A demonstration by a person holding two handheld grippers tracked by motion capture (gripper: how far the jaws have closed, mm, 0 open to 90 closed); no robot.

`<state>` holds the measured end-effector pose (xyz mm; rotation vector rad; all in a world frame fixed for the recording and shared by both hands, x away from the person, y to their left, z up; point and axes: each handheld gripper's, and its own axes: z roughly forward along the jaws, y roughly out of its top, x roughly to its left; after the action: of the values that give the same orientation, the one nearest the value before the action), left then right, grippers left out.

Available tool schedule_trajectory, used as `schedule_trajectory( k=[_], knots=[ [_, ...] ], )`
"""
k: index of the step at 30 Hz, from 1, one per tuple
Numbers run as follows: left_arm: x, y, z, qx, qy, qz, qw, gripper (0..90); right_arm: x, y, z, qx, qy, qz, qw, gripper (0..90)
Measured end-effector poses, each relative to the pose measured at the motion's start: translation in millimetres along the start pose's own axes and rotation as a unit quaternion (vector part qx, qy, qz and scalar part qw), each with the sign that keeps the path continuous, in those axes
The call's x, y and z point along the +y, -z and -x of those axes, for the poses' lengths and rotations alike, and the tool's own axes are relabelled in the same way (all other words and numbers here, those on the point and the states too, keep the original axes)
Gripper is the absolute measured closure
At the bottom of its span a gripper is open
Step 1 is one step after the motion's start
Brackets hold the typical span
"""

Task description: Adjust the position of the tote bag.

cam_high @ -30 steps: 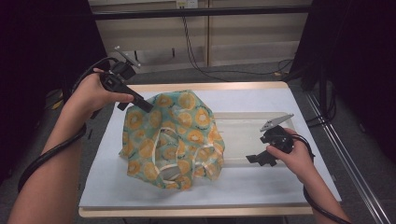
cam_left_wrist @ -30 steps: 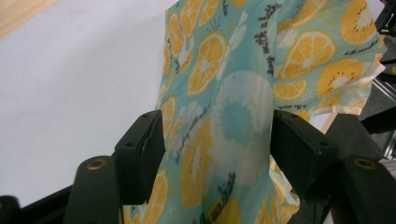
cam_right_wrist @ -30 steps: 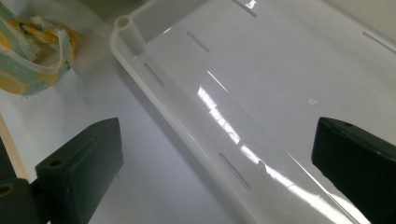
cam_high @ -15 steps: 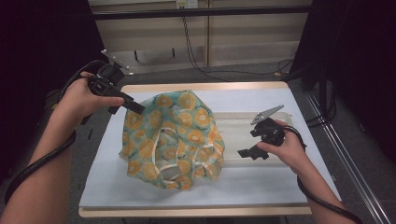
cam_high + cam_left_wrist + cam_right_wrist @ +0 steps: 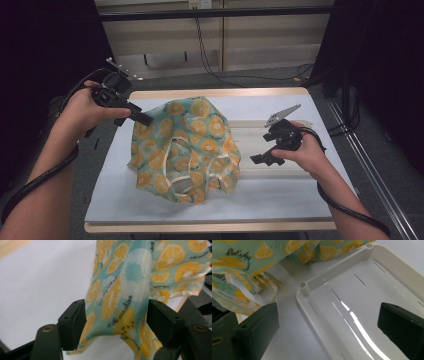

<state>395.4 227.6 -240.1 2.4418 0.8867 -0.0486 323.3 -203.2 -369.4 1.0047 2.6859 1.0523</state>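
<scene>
Lifting the cloth by one corner

The left tongs [image 5: 145, 119] are clamping the cloth [image 5: 185, 142] to raise it; the right tongs [image 5: 260, 159] are standing apart above the tray [image 5: 342, 290].

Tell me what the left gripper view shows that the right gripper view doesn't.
Left gripper view alone: a hanging fold of the orange-print cloth sits between the left hand-held gripper jaws, which stand apart at either side of it; whether the pads press on it cannot be told. Printed words run along the fold.

Right gripper view alone: the white tray with slotted floor and corner posts, and the right hand-held gripper wide open with nothing between its jaws.

Both: the same cloth and the white table cover.
</scene>
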Motion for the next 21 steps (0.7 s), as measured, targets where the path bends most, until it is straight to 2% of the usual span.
schedule_trajectory(
  k=[2,3,4,9,14,19,21],
  knots=[
    [-2.0,0.5,-0.8,0.009,-0.002,-0.002,1.0000,32.0,1.8,0.5,1.8,0.004,-0.006,0.004,1.0000,4.6],
    [-3.3,0.4,-0.8,0.011,0.008,0.001,0.9999,32.2,2.6,0.5,2.8,0.004,-0.006,0.007,1.0000,5.0],
    [-4.5,1.0,-2.0,0.011,0.004,0.000,0.9999,32.7,3.7,0.6,3.4,0.005,-0.008,0.006,0.9999,5.2],
    [-10.2,1.7,-3.1,0.003,0.014,0.006,0.9999,34.4,11.8,1.7,3.2,0.010,-0.003,0.005,0.9999,8.3],
    [-13.7,1.0,-4.7,0.002,0.013,0.004,0.9999,36.0,20.5,3.4,2.1,0.017,-0.004,0.009,0.9998,8.3],
    [-13.6,-1.8,-5.0,0.001,0.015,0.010,0.9998,41.3,28.1,7.4,1.5,0.021,0.002,0.007,0.9998,9.7],
    [-13.4,-3.0,-4.7,-0.003,0.019,0.005,0.9998,44.0,31.0,8.4,1.0,0.026,0.004,0.004,0.9997,10.5]
  ],
)
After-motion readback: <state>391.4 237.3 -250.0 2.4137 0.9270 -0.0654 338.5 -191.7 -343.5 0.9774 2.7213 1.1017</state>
